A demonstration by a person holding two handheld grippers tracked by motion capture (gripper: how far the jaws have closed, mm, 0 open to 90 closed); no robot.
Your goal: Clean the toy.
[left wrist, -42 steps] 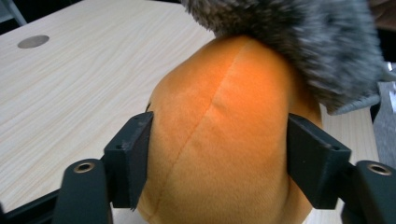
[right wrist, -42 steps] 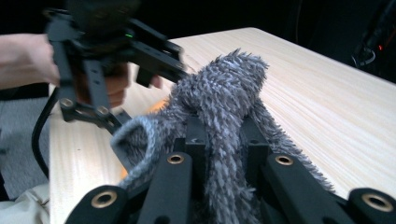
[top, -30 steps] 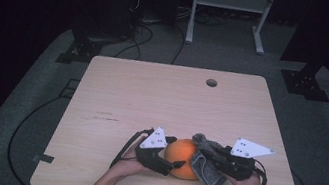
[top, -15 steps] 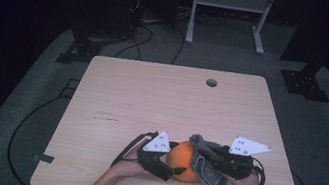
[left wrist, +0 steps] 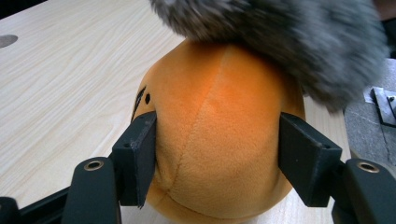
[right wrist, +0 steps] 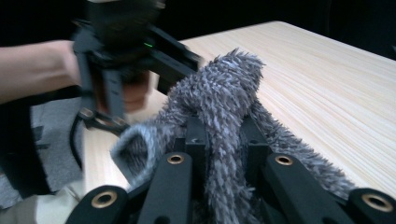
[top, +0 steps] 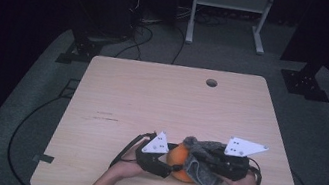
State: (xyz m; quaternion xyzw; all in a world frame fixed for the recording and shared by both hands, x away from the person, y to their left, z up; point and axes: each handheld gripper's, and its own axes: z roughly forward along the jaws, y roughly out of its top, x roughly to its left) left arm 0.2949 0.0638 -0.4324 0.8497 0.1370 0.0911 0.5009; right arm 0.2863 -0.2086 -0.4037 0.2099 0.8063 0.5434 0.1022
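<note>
Two grippers meet over one orange plush toy (top: 176,161) at the near edge of the wooden table (top: 151,100), a little right of its middle. The left gripper (left wrist: 217,156) has just been closing its jaws, and in its own view both pads now sit against the toy's flanks, the left pad denting the plush slightly, so it pinches the toy across its width. The right gripper (right wrist: 219,154) is pressed tight on a grey fuzzy cloth (right wrist: 224,93), which looks like a small hat or hood; its fabric bunches between the jaws, and one open, tube-like fold hangs to the left in that view.

Judging by this, the step in hand is dressing the toy: one side steadies the body while the other brings the cloth onto its top. In the left gripper view the grey fur already lies over the toy's upper part.

The toy stands upright, its long axis roughly vertical, rounded base on the table and a seam running up its side. A small dark mark on its left flank suggests the face points left in that view, though I cannot be sure.

Next, the cloth likely needs pulling down evenly while the left grip holds firm, without tipping the toy.
</note>
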